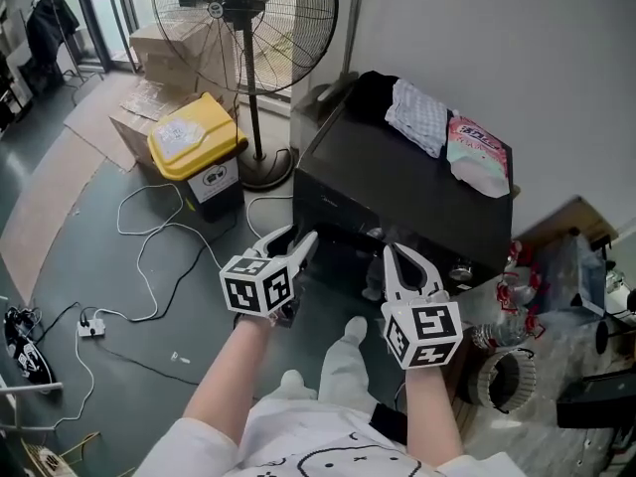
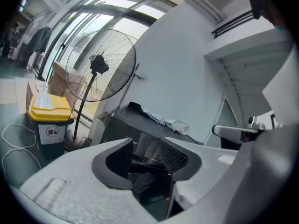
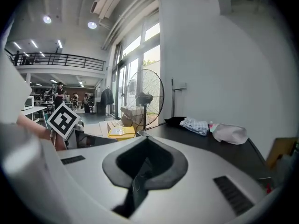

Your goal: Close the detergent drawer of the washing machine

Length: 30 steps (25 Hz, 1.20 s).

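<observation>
Though the detergent drawer is hard to make out on the washing machine's dark upper front, it seems to lie just ahead of the part-spread, empty left hand-held gripper, nearer than the right hand-held gripper, whose jaws are pressed together on nothing.

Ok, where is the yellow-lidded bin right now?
Head view, upper left: the yellow-lidded bin stands on the floor beside the pedestal fan, left of the black washing machine.

Bright window daylight, fisheye-warped edges, sharp
</observation>
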Tool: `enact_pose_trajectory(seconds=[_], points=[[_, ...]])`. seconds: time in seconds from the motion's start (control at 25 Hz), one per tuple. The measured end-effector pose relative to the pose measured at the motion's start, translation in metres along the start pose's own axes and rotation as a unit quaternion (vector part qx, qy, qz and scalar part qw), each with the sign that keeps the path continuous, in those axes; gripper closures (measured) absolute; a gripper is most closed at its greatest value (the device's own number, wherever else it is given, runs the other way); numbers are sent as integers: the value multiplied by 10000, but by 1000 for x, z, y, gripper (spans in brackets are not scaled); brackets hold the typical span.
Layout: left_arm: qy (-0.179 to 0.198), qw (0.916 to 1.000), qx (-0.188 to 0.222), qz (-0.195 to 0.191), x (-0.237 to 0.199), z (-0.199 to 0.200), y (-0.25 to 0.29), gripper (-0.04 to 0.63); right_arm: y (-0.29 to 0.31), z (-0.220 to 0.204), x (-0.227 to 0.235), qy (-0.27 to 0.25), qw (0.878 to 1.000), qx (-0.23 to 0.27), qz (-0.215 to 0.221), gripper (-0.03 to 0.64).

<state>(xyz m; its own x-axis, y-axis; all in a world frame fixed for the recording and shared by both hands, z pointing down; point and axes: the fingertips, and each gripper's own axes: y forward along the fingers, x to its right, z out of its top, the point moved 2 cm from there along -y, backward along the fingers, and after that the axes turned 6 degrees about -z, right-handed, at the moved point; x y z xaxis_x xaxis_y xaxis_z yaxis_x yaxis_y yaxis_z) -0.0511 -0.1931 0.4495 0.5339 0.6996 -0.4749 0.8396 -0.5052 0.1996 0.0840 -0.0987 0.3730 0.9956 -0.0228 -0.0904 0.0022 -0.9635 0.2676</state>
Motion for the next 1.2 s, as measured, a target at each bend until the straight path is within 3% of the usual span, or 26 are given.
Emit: enact_pose_trajectory(seconds=[0.16,0.44,0.64,1.0,1.2], points=[[660,9976,189,105,15,16,-18,460,-13,5,-16,-257,9997,61,8,620],[1656,9855,349,89,45,39,-34,571,-35,20,-15,-204,9993,275,-112,620],[2263,9726,465,261,66,50,-42,577,-46,23,-3,-320,9989,342,-8,620],[2649,9555,1041,779,107,77,-67,577,-62,46,15,-546,9960,584,405,620],[2957,9412,1284,1012,135,93,-84,577,-74,62,26,-608,9934,800,553,620]])
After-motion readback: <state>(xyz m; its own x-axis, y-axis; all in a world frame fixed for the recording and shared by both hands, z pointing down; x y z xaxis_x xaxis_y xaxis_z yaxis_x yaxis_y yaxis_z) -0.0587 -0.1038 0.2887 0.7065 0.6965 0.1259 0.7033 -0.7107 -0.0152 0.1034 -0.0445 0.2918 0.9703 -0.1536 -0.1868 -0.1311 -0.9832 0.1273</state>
